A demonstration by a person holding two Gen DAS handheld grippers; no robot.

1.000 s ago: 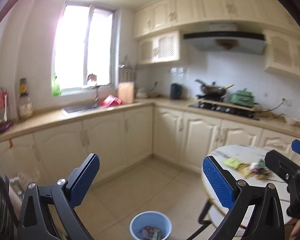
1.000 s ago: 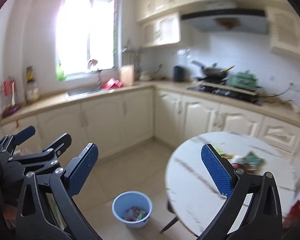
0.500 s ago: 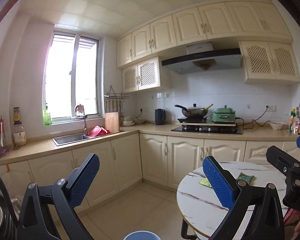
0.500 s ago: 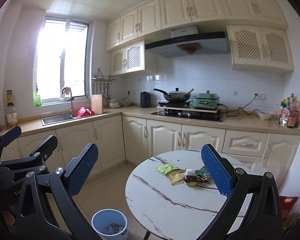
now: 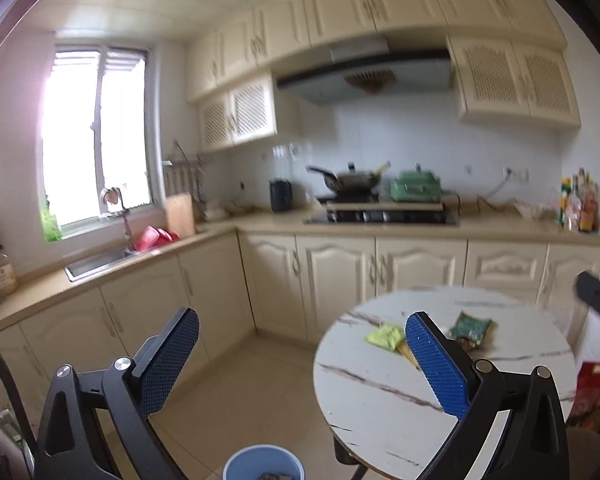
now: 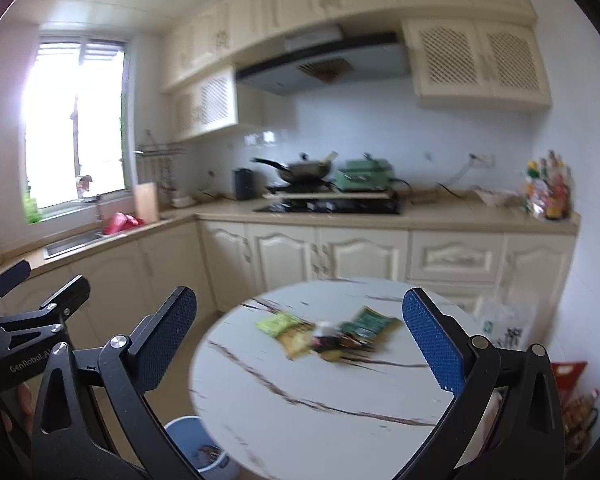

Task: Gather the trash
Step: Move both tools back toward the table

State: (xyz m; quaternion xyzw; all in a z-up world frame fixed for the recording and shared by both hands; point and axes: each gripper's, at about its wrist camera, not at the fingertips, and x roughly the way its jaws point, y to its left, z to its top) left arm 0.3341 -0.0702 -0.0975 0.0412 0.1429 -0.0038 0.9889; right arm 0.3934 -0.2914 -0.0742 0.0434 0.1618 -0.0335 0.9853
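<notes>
Kitchen, round marble table (image 6: 300,392), blurred wrappers (image 6: 324,332) perhaps, both claws (image 5: 300,360) (image 6: 300,344) spread empty, blue bin (image 5: 264,462) below.

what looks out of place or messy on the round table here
A loose cluster of snack wrappers lies scattered mid-table on the round marble table: a yellow-green packet, a dark green one, and blurred bits between. They are litter, not table items. The blue bin on the floor already holds some trash.
</notes>
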